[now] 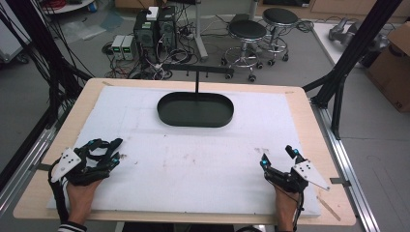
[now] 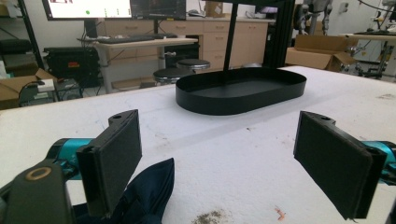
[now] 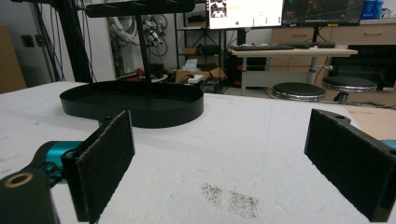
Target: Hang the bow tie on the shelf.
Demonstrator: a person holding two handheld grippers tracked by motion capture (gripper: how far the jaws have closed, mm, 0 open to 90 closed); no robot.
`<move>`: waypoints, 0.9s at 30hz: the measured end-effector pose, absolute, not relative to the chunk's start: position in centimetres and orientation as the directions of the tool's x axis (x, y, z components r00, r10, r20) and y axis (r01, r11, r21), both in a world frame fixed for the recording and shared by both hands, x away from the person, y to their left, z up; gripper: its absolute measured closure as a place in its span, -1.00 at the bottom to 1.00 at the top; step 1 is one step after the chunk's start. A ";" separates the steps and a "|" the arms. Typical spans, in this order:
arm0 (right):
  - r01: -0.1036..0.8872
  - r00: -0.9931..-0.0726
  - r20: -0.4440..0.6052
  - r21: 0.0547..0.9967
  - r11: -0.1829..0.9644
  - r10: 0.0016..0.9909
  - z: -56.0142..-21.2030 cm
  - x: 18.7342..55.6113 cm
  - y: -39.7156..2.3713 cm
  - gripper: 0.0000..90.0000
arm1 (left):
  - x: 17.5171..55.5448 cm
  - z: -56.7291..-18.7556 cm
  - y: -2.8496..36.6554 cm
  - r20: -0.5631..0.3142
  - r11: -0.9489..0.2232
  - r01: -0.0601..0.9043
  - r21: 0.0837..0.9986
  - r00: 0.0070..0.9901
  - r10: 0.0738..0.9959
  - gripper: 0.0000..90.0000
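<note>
A black oval tray [image 1: 195, 110] lies empty at the back middle of the white board [image 1: 193, 164]. A thin black post with a pegged crossbar [image 1: 198, 71] rises from its far side. My left gripper [image 1: 116, 151] rests near the board's front left corner, open, with nothing between its pads. In the left gripper view [image 2: 219, 154] a dark blue cloth [image 2: 149, 191] lies on the board under the left jaw, and the tray [image 2: 240, 88] is ahead. My right gripper [image 1: 277, 155] sits open at the front right, and the right gripper view [image 3: 229, 158] shows an empty gap facing the tray [image 3: 133, 102].
A dark crumbly stain [image 3: 229, 198] marks the board in front of the right gripper. Beyond the table's far edge stand two stools [image 1: 246, 34], computer boxes [image 1: 154, 29] and cables. Black frame posts [image 1: 348, 58] flank the table's right side.
</note>
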State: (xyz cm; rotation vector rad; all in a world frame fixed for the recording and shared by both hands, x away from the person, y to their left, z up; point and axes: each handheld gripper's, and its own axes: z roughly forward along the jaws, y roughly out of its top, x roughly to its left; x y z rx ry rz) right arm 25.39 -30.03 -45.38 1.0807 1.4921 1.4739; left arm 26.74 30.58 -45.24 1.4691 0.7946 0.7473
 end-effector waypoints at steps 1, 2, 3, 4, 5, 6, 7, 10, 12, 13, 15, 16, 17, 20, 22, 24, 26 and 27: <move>0.055 -0.351 0.043 0.998 -0.026 0.935 -45.4 25.4 -30.0 -0.83 | 26.7 -45.2 30.6 -0.008 -0.019 0.043 0.999 0.554 0.833 -0.65; 0.052 -0.350 0.040 0.998 -0.023 0.936 -45.4 25.4 -30.0 -0.83 | 26.7 -45.2 30.6 -0.006 -0.020 0.041 0.999 0.551 0.834 -0.65; 0.051 -0.351 0.037 0.998 -0.021 0.936 -45.4 25.4 -30.0 -0.83 | 26.7 -45.2 30.5 -0.003 -0.024 0.040 0.999 0.552 0.834 -0.65; 0.051 -0.351 0.038 0.999 -0.021 0.936 -45.4 25.4 -30.0 -0.83 | 26.7 -45.2 30.5 0.004 -0.031 0.038 0.999 0.552 0.834 -0.65; 0.051 -0.350 0.038 0.998 -0.021 0.936 -45.4 25.4 -30.0 -0.83 | 26.7 -45.2 30.4 0.007 -0.034 0.038 0.999 0.550 0.835 -0.65; 0.051 -0.351 0.039 0.998 -0.022 0.936 -45.4 25.4 -30.0 -0.83 | 26.7 -45.2 30.4 0.007 -0.033 0.038 0.999 0.549 0.836 -0.65; 0.051 -0.350 0.038 0.998 -0.022 0.936 -45.4 25.4 -30.0 -0.83 | 26.7 -45.2 30.4 0.007 -0.033 0.038 0.999 0.549 0.836 -0.65; 0.050 -0.348 0.033 0.999 -0.017 0.937 -45.4 25.4 -30.0 -0.83 | 26.7 -45.2 30.4 0.016 -0.043 0.036 0.998 0.546 0.837 -0.65; 0.048 -0.349 0.028 0.999 -0.012 0.937 -45.4 25.4 -30.0 -0.83 | 26.6 -45.2 30.3 0.017 -0.042 0.034 0.999 0.537 0.843 -0.66; 0.048 -0.349 0.027 0.999 -0.011 0.937 -45.4 25.4 -29.9 -0.83 | 26.6 -45.2 30.3 0.022 -0.048 0.035 0.998 0.535 0.845 -0.66; 0.048 -0.347 0.025 0.999 -0.009 0.937 -45.4 25.4 -29.9 -0.83 | 26.6 -45.1 30.3 0.040 -0.068 0.034 0.997 0.523 0.851 -0.66; 0.053 -0.348 0.034 0.998 -0.016 0.937 -45.4 25.4 -29.9 -0.83 | 26.5 -44.9 30.4 0.054 -0.080 0.029 0.996 0.517 0.855 -0.66; 0.055 -0.349 0.035 0.998 -0.017 0.937 -45.4 25.4 -29.9 -0.83 | 26.5 -44.8 30.5 0.051 -0.077 0.030 0.997 0.512 0.858 -0.66; 0.057 -0.349 0.036 0.998 -0.017 0.936 -45.4 25.5 -30.0 -0.83 | 26.4 -44.5 30.6 0.046 -0.074 0.033 0.997 0.512 0.858 -0.66; 0.057 -0.351 0.033 0.998 -0.013 0.936 -45.4 25.5 -30.0 -0.83 | 26.4 -44.3 30.7 0.032 -0.066 0.050 0.997 0.507 0.862 -0.65; 0.056 -0.350 0.029 0.998 -0.010 0.936 -45.4 25.5 -29.9 -0.83 | 26.2 -44.1 30.7 0.008 -0.055 0.079 0.995 0.500 0.866 -0.65; 0.058 -0.349 0.031 0.998 -0.012 0.936 -45.4 25.5 -29.9 -0.83 | 26.2 -44.0 30.6 0.015 -0.060 0.075 0.995 0.497 0.868 -0.65; 0.058 -0.350 0.031 0.998 -0.011 0.936 -45.4 25.5 -29.9 -0.83 | 26.1 -43.8 30.6 0.022 -0.067 0.074 0.995 0.494 0.869 -0.65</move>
